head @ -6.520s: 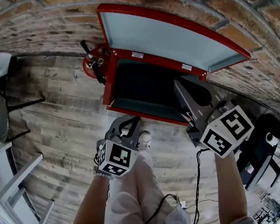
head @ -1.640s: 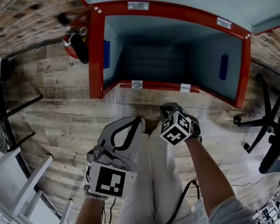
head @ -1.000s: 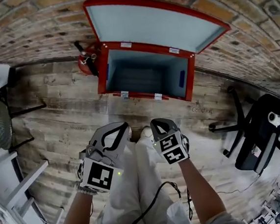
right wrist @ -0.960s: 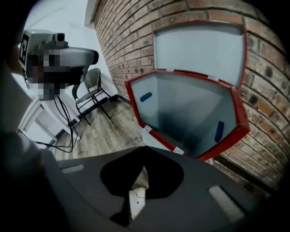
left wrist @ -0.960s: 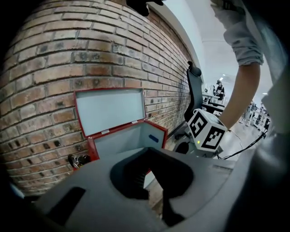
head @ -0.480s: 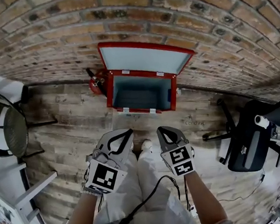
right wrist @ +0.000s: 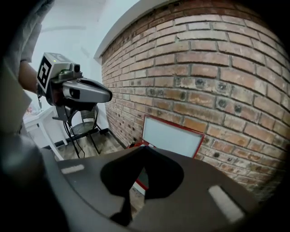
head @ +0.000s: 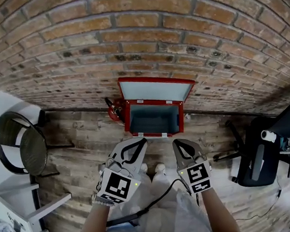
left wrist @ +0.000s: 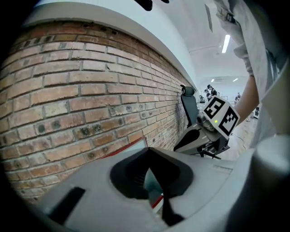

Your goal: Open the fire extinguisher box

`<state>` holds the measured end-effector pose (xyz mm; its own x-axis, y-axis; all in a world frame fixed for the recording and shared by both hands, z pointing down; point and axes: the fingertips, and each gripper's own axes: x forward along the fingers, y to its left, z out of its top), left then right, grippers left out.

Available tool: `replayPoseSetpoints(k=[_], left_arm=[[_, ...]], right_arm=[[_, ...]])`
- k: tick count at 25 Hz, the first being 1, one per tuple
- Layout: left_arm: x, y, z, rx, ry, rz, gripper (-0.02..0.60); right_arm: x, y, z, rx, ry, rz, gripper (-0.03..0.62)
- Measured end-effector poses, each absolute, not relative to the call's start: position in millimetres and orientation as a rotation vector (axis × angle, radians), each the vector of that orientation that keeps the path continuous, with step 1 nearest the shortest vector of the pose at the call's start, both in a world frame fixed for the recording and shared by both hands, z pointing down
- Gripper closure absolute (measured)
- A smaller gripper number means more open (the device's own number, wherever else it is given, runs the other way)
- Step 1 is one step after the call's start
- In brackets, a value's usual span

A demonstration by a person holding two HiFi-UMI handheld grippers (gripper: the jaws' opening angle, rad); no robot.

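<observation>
Red fire extinguisher box (head: 153, 119) stands open, its pale-lined lid (head: 156, 92) raised toward the brick wall (head: 142, 36); our left gripper (head: 140, 141) and right gripper (head: 177, 142) are both closed, empty.

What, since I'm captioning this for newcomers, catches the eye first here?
The red fire extinguisher box stands open on the wooden floor, its lid leaning back against the brick wall. Nearer the camera, the left gripper and right gripper hover side by side, both shut and empty.

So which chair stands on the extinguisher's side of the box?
The round mesh chair at the head view's left; the black office chair sits on the box's other side.
</observation>
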<state>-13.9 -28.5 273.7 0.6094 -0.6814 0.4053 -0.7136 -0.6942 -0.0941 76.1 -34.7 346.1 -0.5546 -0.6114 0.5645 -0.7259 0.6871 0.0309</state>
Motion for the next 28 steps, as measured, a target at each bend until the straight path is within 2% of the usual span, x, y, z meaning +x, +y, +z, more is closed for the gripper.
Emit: replayPoseSetpoints(k=[7, 19, 28], left_arm=[[-30, -36, 215, 2.778, -1.285, 0.64, 0.581], [-28, -38, 133, 2.869, -1.406, 0.467, 0.581], [-30, -35, 116, 2.893, -1.447, 0.48, 0.581]], right_arm=[[77, -48, 279, 1.109, -2.417, 0.192, 0.586], [93, -54, 197, 1.221, -2.468, 0.055, 0.586], [93, -55, 158, 1.273, -2.515, -0.018, 0.586]])
